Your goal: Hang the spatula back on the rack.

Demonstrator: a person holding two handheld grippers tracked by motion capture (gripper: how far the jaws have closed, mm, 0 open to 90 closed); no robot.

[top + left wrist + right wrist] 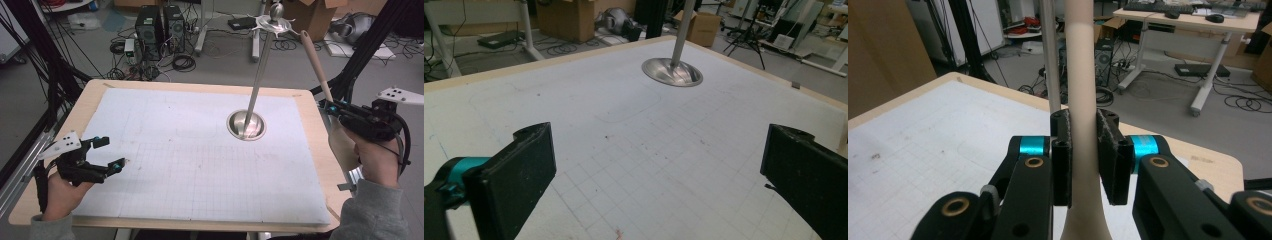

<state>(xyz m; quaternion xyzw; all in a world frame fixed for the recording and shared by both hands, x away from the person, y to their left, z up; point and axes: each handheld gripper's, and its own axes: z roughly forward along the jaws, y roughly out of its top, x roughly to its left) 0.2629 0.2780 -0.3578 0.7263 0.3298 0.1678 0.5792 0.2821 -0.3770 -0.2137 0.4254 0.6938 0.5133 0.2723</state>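
the right gripper [334,106] sits at the right edge of the table [90,95], held in the person's right hand [377,157]. its jaws are pressed together on the neck of a pale beige spatula [316,61], a long wooden-looking utensil. in the right gripper view the handle [1082,75] rises straight up from between the two black pads [1062,150], which touch it on both sides, and the wider end of the utensil spreads out below the pads toward the hand. in the high view the handle slants up and away from the fingers, leaning toward the top of the metal stand [257,75], its tip close beside the stand's spiked crown but whether they touch i cannot tell; the broad blade hangs below the fingers, off the table's right edge, in front of the hand.

the stand's round steel base [246,125] lies on the white gridded mat [190,165], well to the left of the right fingers and ahead of the left ones.

the left gripper [105,154] rests low at the near left corner of the mat, in the left hand [62,192]. its jaws stand wide apart with nothing between them; in the left gripper view the two pads [519,175] frame bare mat, the stand's base [672,71] far beyond them.
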